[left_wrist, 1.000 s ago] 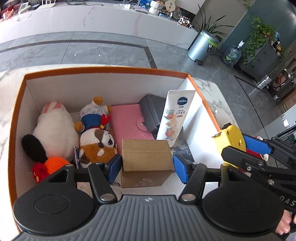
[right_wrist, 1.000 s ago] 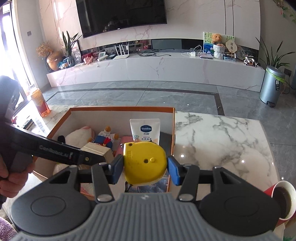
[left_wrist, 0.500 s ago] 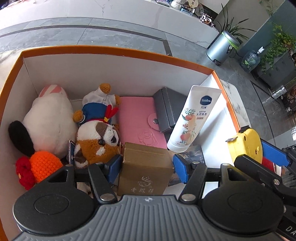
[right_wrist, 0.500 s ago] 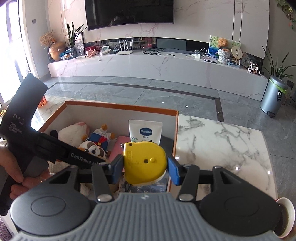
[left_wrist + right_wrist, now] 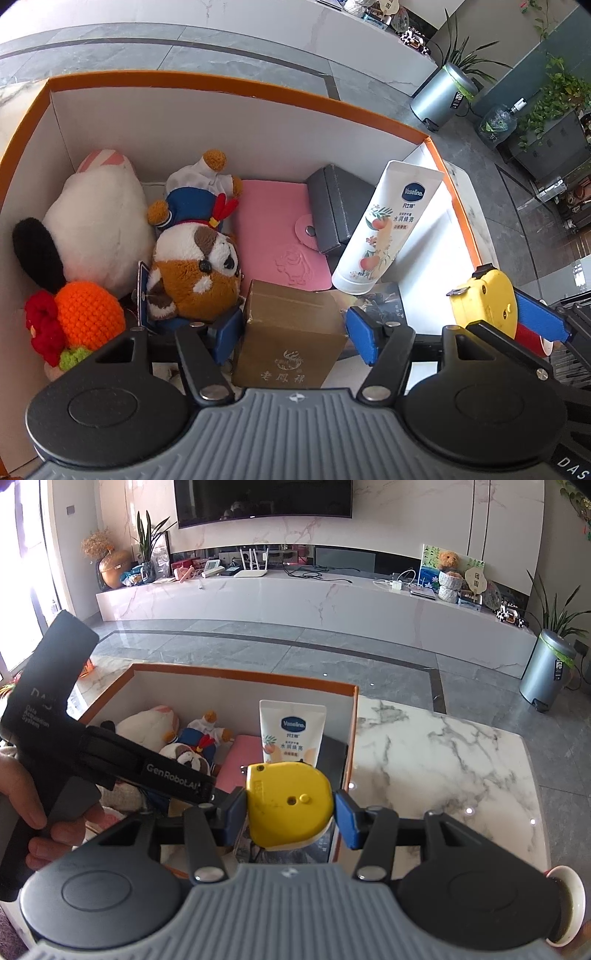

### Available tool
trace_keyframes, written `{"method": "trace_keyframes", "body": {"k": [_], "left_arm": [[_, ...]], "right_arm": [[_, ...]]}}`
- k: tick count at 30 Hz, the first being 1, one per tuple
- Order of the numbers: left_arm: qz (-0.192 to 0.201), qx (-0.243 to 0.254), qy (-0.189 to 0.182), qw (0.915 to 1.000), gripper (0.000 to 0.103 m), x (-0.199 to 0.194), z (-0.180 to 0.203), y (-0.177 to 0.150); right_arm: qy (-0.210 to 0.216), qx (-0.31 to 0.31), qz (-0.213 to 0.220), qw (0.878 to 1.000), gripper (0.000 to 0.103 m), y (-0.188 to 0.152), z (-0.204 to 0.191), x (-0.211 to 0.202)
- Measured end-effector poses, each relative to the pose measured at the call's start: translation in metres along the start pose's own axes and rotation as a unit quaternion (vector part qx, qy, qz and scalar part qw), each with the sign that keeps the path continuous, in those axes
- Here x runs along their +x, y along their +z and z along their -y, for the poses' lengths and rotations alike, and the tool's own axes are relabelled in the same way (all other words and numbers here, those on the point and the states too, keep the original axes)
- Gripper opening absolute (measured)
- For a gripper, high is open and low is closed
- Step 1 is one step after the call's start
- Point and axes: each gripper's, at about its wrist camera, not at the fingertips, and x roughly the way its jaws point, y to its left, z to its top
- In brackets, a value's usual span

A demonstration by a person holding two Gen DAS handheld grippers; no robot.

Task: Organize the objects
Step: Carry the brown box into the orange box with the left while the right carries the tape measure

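My left gripper [image 5: 295,332] is shut on a small brown cardboard box [image 5: 290,341] and holds it low inside the orange-rimmed storage box [image 5: 236,86], near its front. My right gripper [image 5: 290,814] is shut on a yellow tape measure [image 5: 290,805] and holds it above the box's right front corner; the tape measure also shows in the left wrist view [image 5: 487,301]. Inside the storage box lie a white plush [image 5: 96,218], a brown and white plush dog [image 5: 199,269], a pink wallet [image 5: 280,240], a grey case [image 5: 340,208] and a Vaseline tube [image 5: 384,229] leaning on the right wall.
An orange crocheted toy [image 5: 85,319] lies at the box's left front. The box stands on a white marble table [image 5: 443,760]. A cup of dark liquid [image 5: 565,904] stands at the table's right front edge. A grey bin [image 5: 546,668] stands on the floor beyond.
My left gripper has carried the brown box forward and down into the storage box. My right gripper with the tape measure has risen a little and stays beside the box's right wall.
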Motion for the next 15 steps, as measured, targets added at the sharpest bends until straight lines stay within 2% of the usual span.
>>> {"method": "trace_keyframes", "body": {"k": [6, 12, 15], "left_arm": [[-0.033, -0.044, -0.008, 0.9985, 0.078, 0.011, -0.007, 0.009], [-0.079, -0.129, -0.007, 0.9884, 0.078, 0.020, -0.017, 0.022], [-0.092, -0.132, -0.004, 0.9869, 0.078, 0.025, -0.018, 0.026]], "right_arm": [[0.000, -0.002, -0.001, 1.000, 0.053, -0.001, -0.003, 0.000], [0.000, -0.003, -0.001, 1.000, 0.053, 0.001, -0.004, 0.001], [-0.001, -0.003, 0.000, 1.000, 0.053, 0.002, -0.004, 0.001]]}}
